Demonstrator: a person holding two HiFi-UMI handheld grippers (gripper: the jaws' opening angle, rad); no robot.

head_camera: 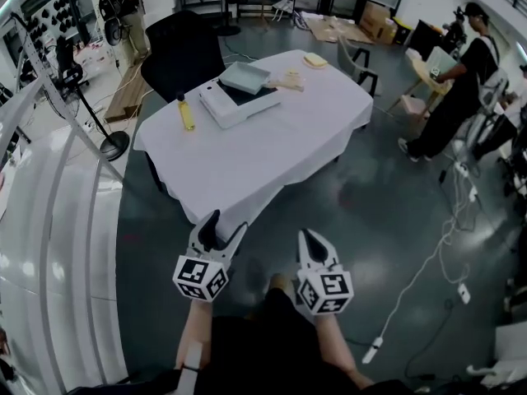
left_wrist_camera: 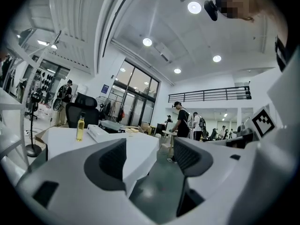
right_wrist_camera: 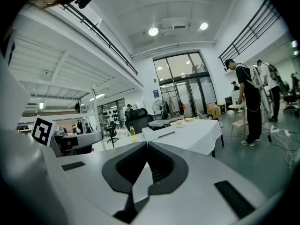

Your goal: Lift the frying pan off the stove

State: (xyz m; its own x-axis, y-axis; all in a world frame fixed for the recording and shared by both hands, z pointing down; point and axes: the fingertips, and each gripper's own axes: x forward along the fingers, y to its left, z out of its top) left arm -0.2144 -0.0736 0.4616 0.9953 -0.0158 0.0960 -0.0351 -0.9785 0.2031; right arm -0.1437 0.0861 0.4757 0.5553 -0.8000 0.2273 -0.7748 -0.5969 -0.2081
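Head view, table: white-clothed table (head_camera: 272, 146) stands on a dark floor (head_camera: 370, 220), set cornerwise to the camera.
Head view, stove: flat white stove (head_camera: 226, 104) lies along the table's far-left edge, about midway.
Head view, frying pan: grey, square-looking frying pan (head_camera: 244, 76) rests on the stove's far end, touching it.
Head view, bottle: yellow bottle (head_camera: 187, 112) stands upright near the same edge, just beside the stove, toward the left corner.
Head view, chair: black chair (head_camera: 183, 52) stands behind that edge.
Head view, left gripper: left gripper (head_camera: 219, 232) is held over the floor by the table's near corner, tongs spread, nothing in them.
Head view, right gripper: right gripper (head_camera: 311, 239) is alongside it, tongs pressed together, well apart from the pan.
Head view, person: a person in black (head_camera: 457, 89) stands beyond the right corner.

Left gripper view, jaws: left gripper (left_wrist_camera: 150, 156) gapes; only floor and table edge (left_wrist_camera: 140, 146) show in the gap.
Left gripper view, table top: bottle (left_wrist_camera: 80, 128), stove (left_wrist_camera: 97, 133) and pan (left_wrist_camera: 111, 124) are far ahead.

Right gripper view, jaws: right gripper (right_wrist_camera: 147, 145) has its dark pads (right_wrist_camera: 164, 165) meeting, pinching nothing.
Right gripper view, table top: bottle (right_wrist_camera: 132, 134), stove (right_wrist_camera: 159, 134) and pan (right_wrist_camera: 159, 123) sit on the table (right_wrist_camera: 201, 132) beyond the jaws; the pan is on the stove.
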